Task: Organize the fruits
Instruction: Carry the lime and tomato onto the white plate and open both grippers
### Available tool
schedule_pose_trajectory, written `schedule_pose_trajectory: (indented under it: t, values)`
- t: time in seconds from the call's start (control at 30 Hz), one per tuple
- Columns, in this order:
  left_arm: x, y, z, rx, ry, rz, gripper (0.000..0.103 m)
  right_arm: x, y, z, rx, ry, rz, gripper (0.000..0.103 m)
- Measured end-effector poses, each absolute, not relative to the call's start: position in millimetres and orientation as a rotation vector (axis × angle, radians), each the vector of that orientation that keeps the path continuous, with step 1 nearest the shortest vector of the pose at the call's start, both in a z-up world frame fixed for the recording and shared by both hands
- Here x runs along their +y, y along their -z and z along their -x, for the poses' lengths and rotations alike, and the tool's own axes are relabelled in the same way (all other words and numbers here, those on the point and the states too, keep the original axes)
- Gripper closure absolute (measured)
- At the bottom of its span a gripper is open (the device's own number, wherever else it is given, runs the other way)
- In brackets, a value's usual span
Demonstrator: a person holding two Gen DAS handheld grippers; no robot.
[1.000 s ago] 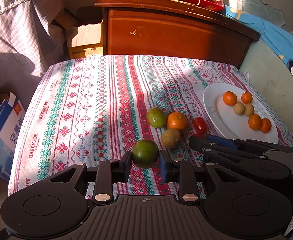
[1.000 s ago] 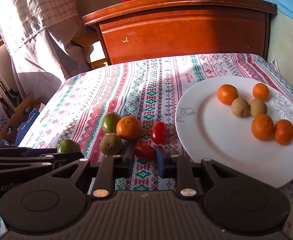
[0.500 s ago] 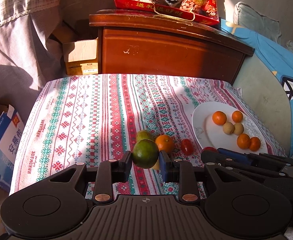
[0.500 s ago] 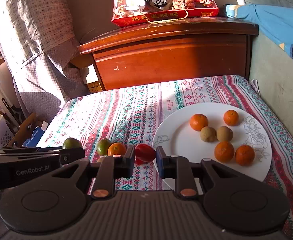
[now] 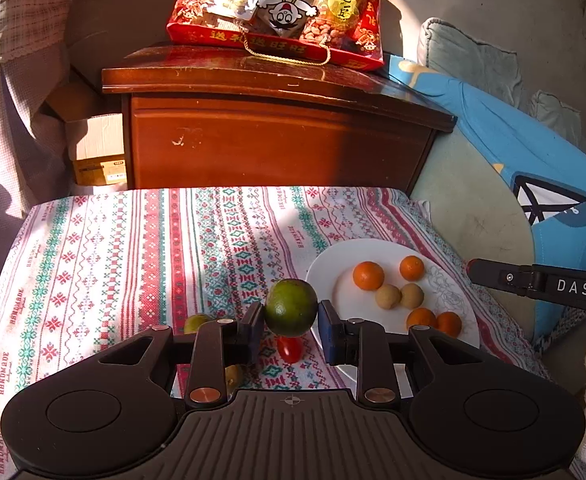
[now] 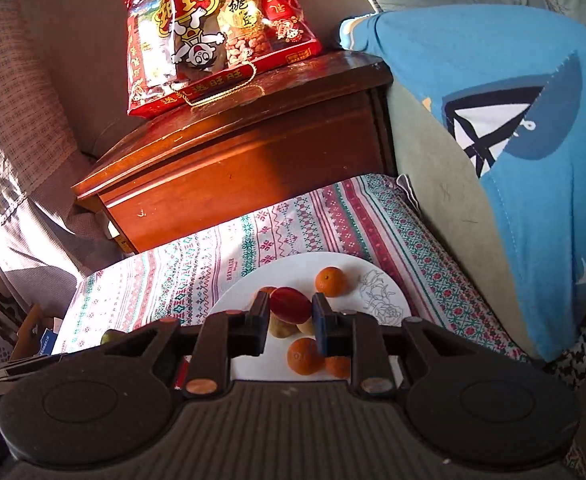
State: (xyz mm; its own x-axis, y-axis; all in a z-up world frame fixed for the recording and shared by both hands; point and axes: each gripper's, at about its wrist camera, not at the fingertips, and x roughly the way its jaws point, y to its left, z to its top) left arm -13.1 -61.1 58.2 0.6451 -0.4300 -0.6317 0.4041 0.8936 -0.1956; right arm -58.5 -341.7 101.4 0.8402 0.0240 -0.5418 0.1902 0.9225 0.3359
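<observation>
Sunlit patterned red-and-green woven tablecloth is seen covering a table, with a dark varnished wooden cabinet behind it and a red snack gift bag on top. A round white ceramic plate with a line-drawn flower is set on the cloth at the right side.

Left gripper: a round green citrus fruit is pinched between the pads and held clear of the cloth, near the plate's left rim. Right gripper: a small oval red tomato is pinched between the pads and held above the plate.

Plate contents, left wrist view: four small orange mandarins and two small tan round fruits are counted, the tan pair touching each other at the centre.

Remaining on the cloth: a second red tomato lies below the held citrus; a second green fruit and a brownish fruit are partly hidden behind the left gripper's fingers. Any further fruit behind the gripper body cannot be told.

Progress is judged as past halfway: six fruits are plated, two are in transit, at least three are still to be collected. Neither held fruit is yet set down.
</observation>
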Motion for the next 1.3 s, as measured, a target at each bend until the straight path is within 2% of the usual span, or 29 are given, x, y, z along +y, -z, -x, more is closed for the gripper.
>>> schedule_pose_trajectory:
  t: [0.33, 0.77, 0.93, 1.07, 1.17, 1.3]
  values:
    - [-92.1, -41.3, 7.6, 0.777, 0.539, 0.018, 0.077, -367.8, -75.1, 46.3, 0.650, 0.138, -0.514, 0.080]
    - [-123.2, -26.5, 0.4, 0.795, 0.601, -0.001, 0.077, -371.7, -64.1, 35.7, 0.673, 0.157, -0.523, 0.077]
    - [-124.2, -29.3, 1.2, 0.795, 0.610, 0.002, 0.074, -371.8, -69.5, 38.1, 0.657, 0.155, -0.525, 0.077]
    - [-119.9, -38.3, 3.8, 0.777, 0.602, -0.010, 0.068, -371.8, -73.8, 42.2, 0.646, 0.156, -0.541, 0.076]
    - [-114.5, -43.5, 5.0, 0.784, 0.584, -0.009, 0.058, -365.8, -78.6, 45.2, 0.636, 0.154, -0.512, 0.076]
    - [-102.6, -50.3, 7.2, 0.784, 0.566, -0.023, 0.057, -354.8, -82.9, 49.0, 0.630, 0.125, -0.510, 0.076]
